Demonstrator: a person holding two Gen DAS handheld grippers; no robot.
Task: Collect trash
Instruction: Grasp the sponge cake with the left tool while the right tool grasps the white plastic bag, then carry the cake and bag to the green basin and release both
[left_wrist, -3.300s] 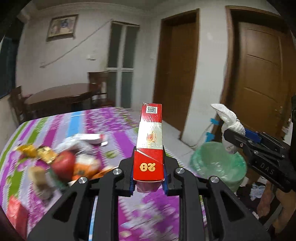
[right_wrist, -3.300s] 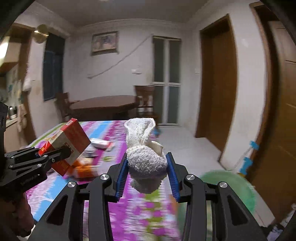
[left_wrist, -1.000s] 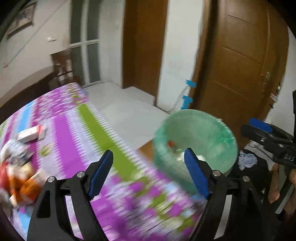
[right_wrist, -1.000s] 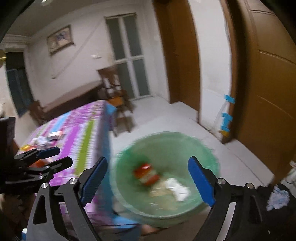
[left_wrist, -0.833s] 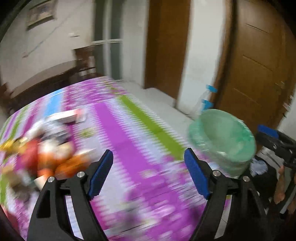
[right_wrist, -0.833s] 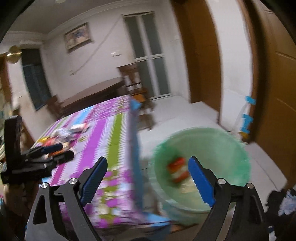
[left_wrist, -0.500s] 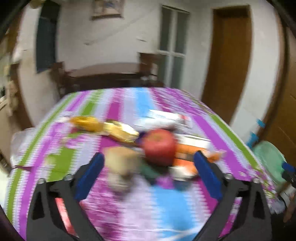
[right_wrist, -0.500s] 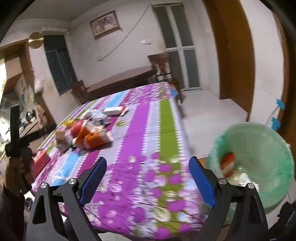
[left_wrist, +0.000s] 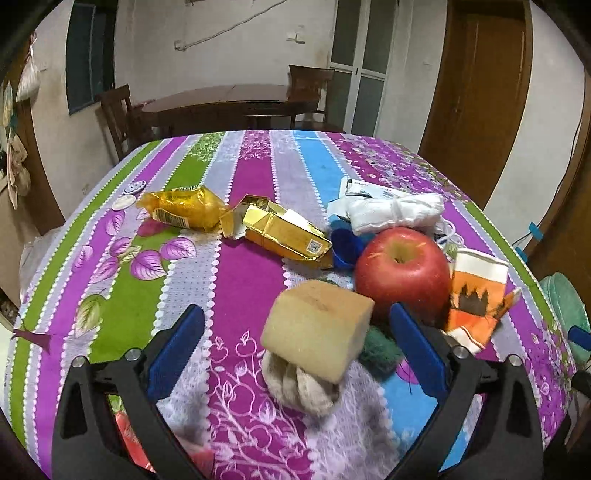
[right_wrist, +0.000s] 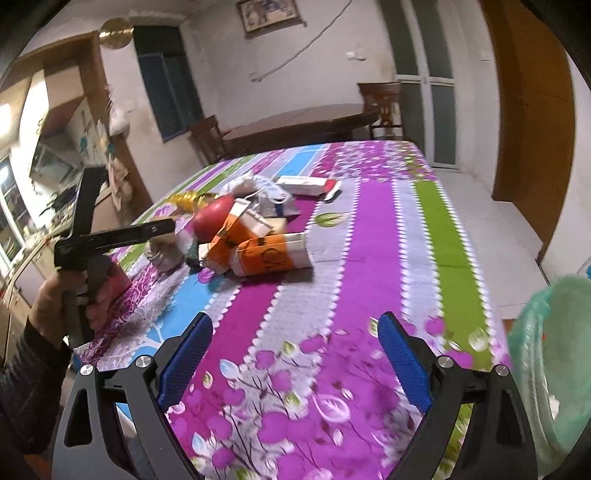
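Left gripper (left_wrist: 295, 343) closing, nothing gripped, sponge (left_wrist: 317, 328) between its pads, apple (left_wrist: 402, 269) just behind. Only the right view shows the hand (right_wrist: 55, 295) and the bin (right_wrist: 554, 369) off the table's right edge. Right gripper (right_wrist: 295, 354) spread, empty, over bare cloth (right_wrist: 369, 258).

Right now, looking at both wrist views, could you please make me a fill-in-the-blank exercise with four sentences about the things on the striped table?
1. The red apple stands directly beside the tan ____ block.
2. The orange carton lies on its ____.
3. Between the jaws of the right gripper there is only the ____.
4. The green trash bag appears at the ____ edge of the right wrist view.

Missing words: sponge; side; tablecloth; right
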